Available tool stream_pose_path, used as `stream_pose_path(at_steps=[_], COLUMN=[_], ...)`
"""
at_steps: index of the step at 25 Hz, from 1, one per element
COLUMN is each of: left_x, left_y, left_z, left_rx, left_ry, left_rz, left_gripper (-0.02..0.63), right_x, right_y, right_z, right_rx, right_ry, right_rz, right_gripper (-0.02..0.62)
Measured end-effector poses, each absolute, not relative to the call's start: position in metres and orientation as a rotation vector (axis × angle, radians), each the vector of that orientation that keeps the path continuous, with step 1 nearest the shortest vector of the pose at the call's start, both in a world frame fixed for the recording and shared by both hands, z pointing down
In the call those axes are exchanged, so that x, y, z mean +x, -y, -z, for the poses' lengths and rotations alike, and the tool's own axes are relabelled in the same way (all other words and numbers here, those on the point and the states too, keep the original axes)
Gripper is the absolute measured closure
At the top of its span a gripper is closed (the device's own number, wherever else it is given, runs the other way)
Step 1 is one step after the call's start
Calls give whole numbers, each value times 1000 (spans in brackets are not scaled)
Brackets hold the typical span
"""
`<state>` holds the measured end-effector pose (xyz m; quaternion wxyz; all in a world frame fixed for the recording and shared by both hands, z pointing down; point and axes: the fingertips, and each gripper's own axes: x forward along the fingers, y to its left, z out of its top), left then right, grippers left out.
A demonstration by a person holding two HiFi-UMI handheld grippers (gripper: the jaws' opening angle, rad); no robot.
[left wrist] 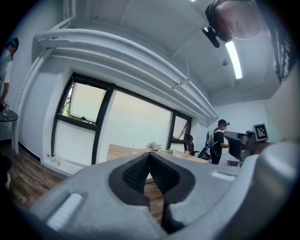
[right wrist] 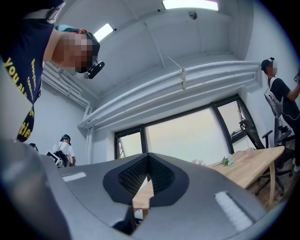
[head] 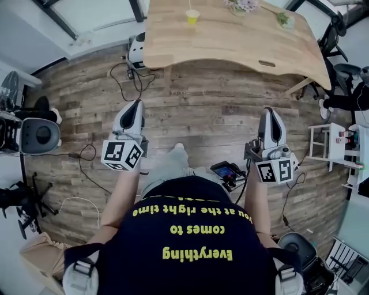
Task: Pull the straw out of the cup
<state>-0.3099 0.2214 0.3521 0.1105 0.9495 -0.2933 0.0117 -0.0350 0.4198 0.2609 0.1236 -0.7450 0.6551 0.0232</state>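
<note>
A small yellow cup [head: 192, 16] with a thin straw [head: 189, 4] stands on the far side of the light wooden table [head: 230, 40], well ahead of both grippers. My left gripper [head: 137, 103] and right gripper [head: 270, 110] are held level over the wooden floor, short of the table's near edge. Both are shut with nothing between their jaws. In the left gripper view the tips [left wrist: 150, 154] meet, and the straw [left wrist: 133, 146] shows far off above the table [left wrist: 123, 152]. The right gripper's tips [right wrist: 148, 156] also meet, with the table [right wrist: 253, 164] off to the right.
Flowers [head: 242, 5] and a small plant [head: 283, 19] stand on the table. Cables [head: 130, 78] trail over the floor by a white device [head: 136, 50]. Office chairs [head: 37, 135] stand at the left, a white stool [head: 328, 144] at the right. Other people stand far off [left wrist: 220, 145].
</note>
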Motion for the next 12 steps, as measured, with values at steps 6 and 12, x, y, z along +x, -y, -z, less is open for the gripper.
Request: stream_pose_path(at_steps=[6, 12], left_x=[-308, -313], left_y=[-189, -171], left_z=[-354, -361], left_rx=[2805, 2800], left_ry=[806, 793], left_rz=[-43, -70], left_gripper=[604, 604], right_x=[-39, -40], right_y=[-394, -379], right_z=[-263, -269], right_rx=[-2196, -2213], right_ry=[-1884, -1867], right_rz=[-58, -27], right_gripper=[589, 589])
